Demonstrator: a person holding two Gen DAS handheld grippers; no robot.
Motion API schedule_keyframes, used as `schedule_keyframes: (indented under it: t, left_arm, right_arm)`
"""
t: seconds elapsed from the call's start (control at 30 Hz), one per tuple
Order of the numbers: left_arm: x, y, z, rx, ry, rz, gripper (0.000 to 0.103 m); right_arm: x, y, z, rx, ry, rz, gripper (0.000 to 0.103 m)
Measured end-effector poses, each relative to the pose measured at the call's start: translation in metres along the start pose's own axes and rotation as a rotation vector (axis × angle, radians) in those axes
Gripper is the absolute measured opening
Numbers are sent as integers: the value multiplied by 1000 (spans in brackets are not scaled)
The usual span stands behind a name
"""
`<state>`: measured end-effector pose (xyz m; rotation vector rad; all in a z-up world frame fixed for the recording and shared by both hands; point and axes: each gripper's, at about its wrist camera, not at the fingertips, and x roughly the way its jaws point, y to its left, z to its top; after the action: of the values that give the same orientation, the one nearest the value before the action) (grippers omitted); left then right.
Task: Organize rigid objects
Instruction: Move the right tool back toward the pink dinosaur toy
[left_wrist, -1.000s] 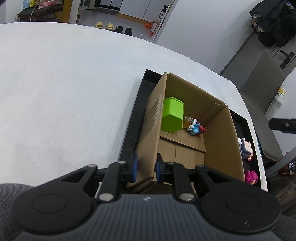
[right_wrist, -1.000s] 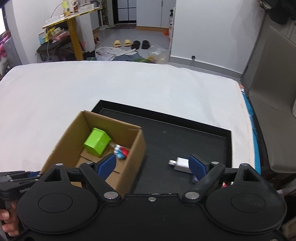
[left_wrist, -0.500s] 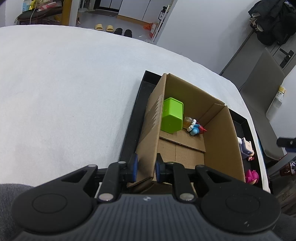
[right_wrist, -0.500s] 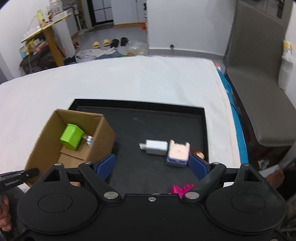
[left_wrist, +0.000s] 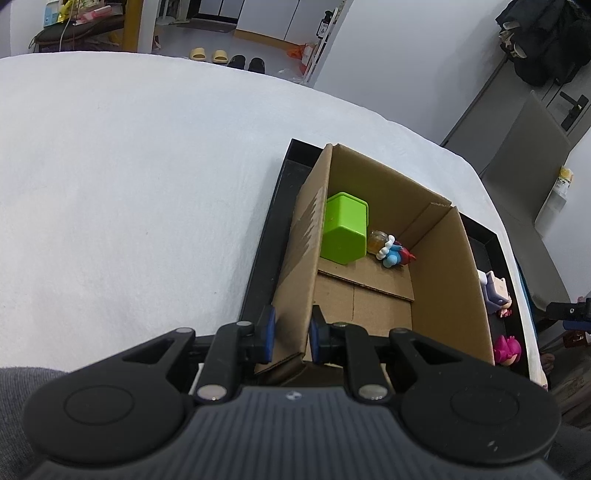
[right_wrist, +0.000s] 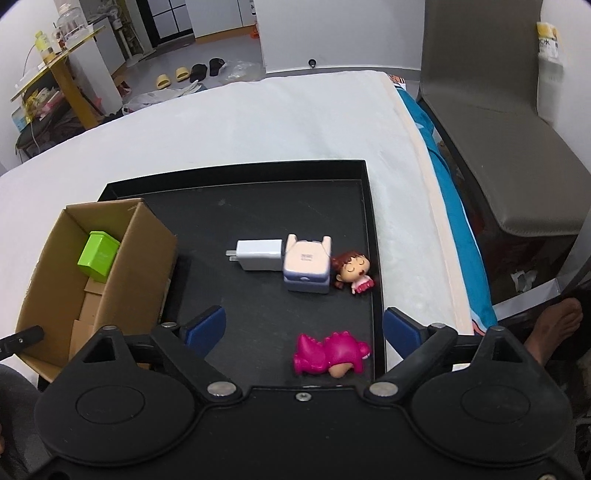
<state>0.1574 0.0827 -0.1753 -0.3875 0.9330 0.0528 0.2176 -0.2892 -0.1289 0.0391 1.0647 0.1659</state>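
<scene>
The left gripper (left_wrist: 290, 332) is clamped on the near wall of the cardboard box (left_wrist: 443, 266), one blue pad outside and one inside. The box stands at the 9 o'clock end of the black tray (right_wrist: 258, 206), which lies on the white table (right_wrist: 258, 122). Inside the box, a green container (left_wrist: 345, 229) rests against the far-left corner, and a small blue-and-red figure (left_wrist: 393, 253) lies just beside it toward 3 o'clock. The right gripper (right_wrist: 304, 330) hangs wide open above the tray's near edge, holding nothing. Between its fingers, toward 6 o'clock, a pink dinosaur toy (right_wrist: 330, 356) lies on its side. Farther up the tray, toward 12 o'clock from it, a white charger (right_wrist: 258, 254) touches a pale lavender block (right_wrist: 306, 267), and a little doll with brown hair (right_wrist: 354, 271) lies right beside that block at its 3 o'clock, near the tray's rim.
</scene>
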Motion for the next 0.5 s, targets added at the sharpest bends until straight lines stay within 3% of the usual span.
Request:
schedule_keyframes:
  t: [0.27, 0.5]
  left_arm:
    - [2, -5, 0, 12, 2, 19, 17]
    - [2, -6, 0, 16, 5, 29, 17]
  right_arm:
    - [18, -10, -14, 20, 12, 54, 100]
    - [37, -6, -24, -51, 45, 6, 100]
